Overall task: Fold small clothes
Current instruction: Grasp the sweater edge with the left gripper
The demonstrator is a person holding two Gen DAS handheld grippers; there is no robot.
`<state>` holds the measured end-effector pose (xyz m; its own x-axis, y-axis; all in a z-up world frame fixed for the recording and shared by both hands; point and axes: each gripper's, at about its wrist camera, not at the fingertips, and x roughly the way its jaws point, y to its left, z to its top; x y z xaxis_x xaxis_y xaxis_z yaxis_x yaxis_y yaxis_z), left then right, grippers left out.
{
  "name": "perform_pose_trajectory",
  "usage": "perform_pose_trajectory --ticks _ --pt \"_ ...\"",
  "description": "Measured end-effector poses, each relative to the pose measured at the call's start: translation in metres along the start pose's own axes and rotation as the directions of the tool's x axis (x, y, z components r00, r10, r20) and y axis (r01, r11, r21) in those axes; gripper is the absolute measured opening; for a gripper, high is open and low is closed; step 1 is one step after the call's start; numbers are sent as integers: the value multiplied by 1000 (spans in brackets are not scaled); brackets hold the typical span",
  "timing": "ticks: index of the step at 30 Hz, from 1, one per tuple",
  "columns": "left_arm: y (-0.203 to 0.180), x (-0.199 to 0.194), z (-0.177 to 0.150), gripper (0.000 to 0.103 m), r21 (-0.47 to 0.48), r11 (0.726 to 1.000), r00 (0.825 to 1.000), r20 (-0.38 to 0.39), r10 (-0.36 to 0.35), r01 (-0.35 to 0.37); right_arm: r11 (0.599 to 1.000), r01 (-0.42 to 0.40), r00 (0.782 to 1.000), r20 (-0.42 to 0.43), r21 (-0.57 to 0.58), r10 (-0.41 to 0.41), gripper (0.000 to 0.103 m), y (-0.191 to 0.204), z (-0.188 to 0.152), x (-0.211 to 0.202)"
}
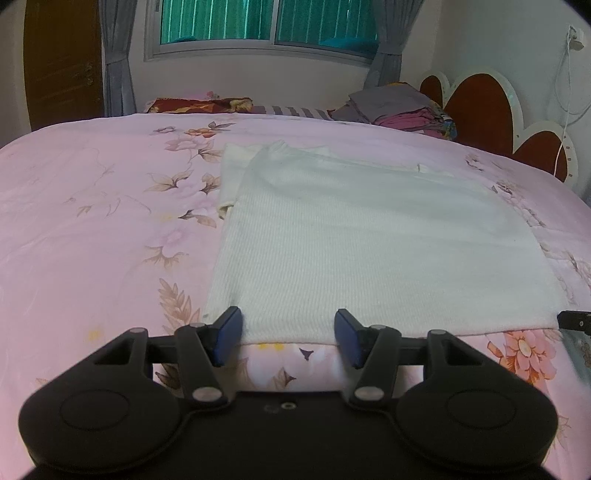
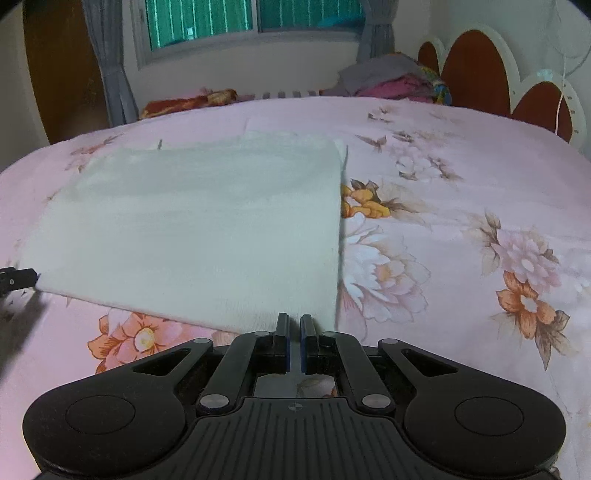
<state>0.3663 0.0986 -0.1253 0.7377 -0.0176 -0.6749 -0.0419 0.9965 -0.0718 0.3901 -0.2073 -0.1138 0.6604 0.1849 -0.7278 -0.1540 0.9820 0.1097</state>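
Observation:
A white ribbed garment (image 1: pixel 369 243) lies flat on the pink floral bedsheet (image 1: pixel 92 221), folded into a rough rectangle. My left gripper (image 1: pixel 288 338) is open, its blue pads (image 1: pixel 229 332) straddling the garment's near hem at the left corner. In the right wrist view the same garment (image 2: pixel 199 229) fills the left half. My right gripper (image 2: pixel 294 339) is shut on the garment's near right corner, a thin strip of cloth showing between its pads. The tip of the right gripper shows at the left view's right edge (image 1: pixel 576 323), and the tip of the left gripper at the right view's left edge (image 2: pixel 16 278).
A stack of folded clothes (image 1: pixel 402 110) sits at the far right of the bed by the heart-shaped headboard (image 1: pixel 480 107). A red patterned pillow (image 1: pixel 199 105) lies at the far edge under the window (image 1: pixel 266 26). Floral sheet (image 2: pixel 461 240) spreads right of the garment.

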Motion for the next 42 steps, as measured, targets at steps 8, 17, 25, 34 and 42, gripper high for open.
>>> perform_pose_trajectory --ticks 8,17,25,34,42 --pt "4 -2 -2 55 -17 1000 1000 -2 -3 3 1000 -1 1000 4 14 1 3 -4 0 -5" --pt "5 -29 -4 81 -49 998 999 19 38 -37 998 -15 998 58 57 12 3 -13 2 -27" --pt "34 -34 -31 59 -409 905 992 11 -126 119 991 -107 988 120 75 98 3 -6 -7 -55" --pt "54 0 -37 58 -652 716 968 176 -179 251 987 -147 981 136 68 137 3 17 1 -54" --pt "55 31 -17 53 -697 660 959 242 -150 279 983 -171 978 129 64 162 3 50 52 -13"
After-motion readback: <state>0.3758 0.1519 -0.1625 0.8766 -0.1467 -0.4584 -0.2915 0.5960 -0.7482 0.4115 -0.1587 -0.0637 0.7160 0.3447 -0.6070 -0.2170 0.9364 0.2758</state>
